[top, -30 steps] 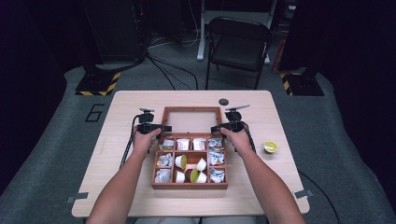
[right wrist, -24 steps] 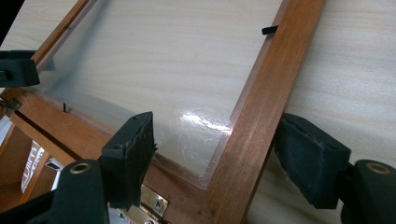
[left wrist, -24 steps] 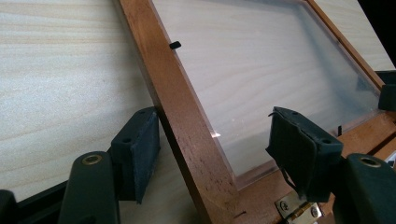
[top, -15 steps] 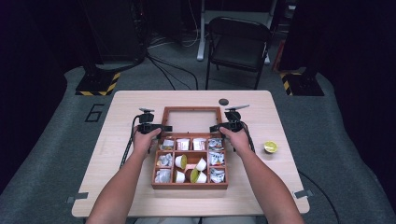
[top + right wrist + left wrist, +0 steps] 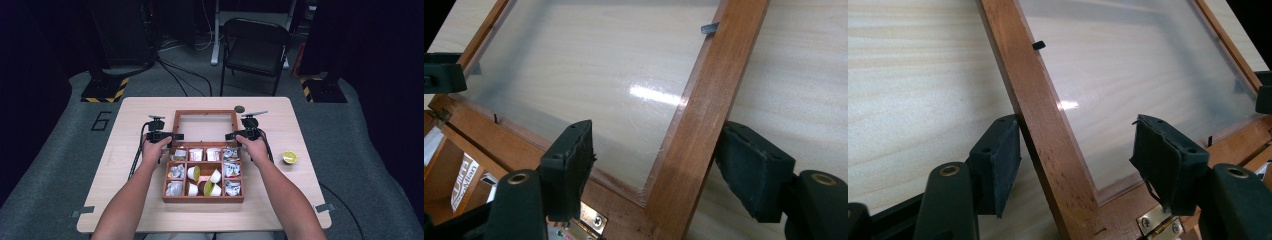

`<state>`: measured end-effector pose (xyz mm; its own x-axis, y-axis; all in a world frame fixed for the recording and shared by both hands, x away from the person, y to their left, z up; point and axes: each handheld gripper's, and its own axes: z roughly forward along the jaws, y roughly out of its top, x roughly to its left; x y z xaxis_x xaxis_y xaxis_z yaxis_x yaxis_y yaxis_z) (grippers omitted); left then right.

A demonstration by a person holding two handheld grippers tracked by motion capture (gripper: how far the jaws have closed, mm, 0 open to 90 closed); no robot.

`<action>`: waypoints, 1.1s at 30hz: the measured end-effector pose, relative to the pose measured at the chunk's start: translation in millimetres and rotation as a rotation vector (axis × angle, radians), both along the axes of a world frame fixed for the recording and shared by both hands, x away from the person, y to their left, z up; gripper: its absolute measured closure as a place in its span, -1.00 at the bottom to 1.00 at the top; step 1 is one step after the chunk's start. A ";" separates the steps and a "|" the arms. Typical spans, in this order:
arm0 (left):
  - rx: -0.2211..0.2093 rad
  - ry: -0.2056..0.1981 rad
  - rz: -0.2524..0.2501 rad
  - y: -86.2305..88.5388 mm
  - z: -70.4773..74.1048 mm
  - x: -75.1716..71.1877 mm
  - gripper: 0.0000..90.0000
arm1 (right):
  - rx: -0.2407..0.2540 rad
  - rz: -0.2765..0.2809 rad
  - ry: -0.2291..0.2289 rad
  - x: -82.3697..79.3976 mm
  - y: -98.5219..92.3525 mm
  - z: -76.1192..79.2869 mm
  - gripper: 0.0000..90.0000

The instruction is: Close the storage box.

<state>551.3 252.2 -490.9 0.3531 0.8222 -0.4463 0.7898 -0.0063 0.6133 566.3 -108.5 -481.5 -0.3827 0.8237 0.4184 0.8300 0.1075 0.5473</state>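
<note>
Reading too small in the high view: labels on the packets [image 5: 224,170] inside the box [image 5: 203,198]. Running off the top edge in both gripper views: the lid [image 5: 1048,125]. Staying unreadable: the blurred, cropped packet print [image 5: 465,189].

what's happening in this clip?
A person at the table works a wooden box of sachets and small cups with two grippers. Its glazed lid lies open flat behind it. The left gripper straddles the lid's left rail, the right gripper its right rail. Both sets of fingers have just been closing around the rails, with gaps visible, so neither grips yet. A lime half sits to the right.
</note>
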 end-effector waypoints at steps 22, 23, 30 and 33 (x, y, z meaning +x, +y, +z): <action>-0.048 -0.080 -0.001 4.7 22.8 -8.3 -0.17 | 0.029 0.007 -0.089 -8.3 -3.6 20.9 -0.25; -0.051 -0.084 -0.003 5.0 24.0 -8.8 -0.17 | 0.029 0.012 -0.099 -8.5 -4.1 21.5 -0.25; -0.068 -0.115 -0.011 7.9 32.2 -12.4 -0.14 | 0.033 0.021 -0.125 -14.2 -5.6 30.1 -0.21; -0.054 -0.127 -0.028 9.0 34.9 -14.0 -0.14 | 0.027 0.032 -0.141 -16.1 -6.1 32.5 -0.21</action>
<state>537.3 261.2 -456.0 0.4322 0.7871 -0.4400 0.7055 0.0088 0.7087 550.2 -114.6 -448.9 -0.4648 0.7995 0.3805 0.7410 0.1159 0.6615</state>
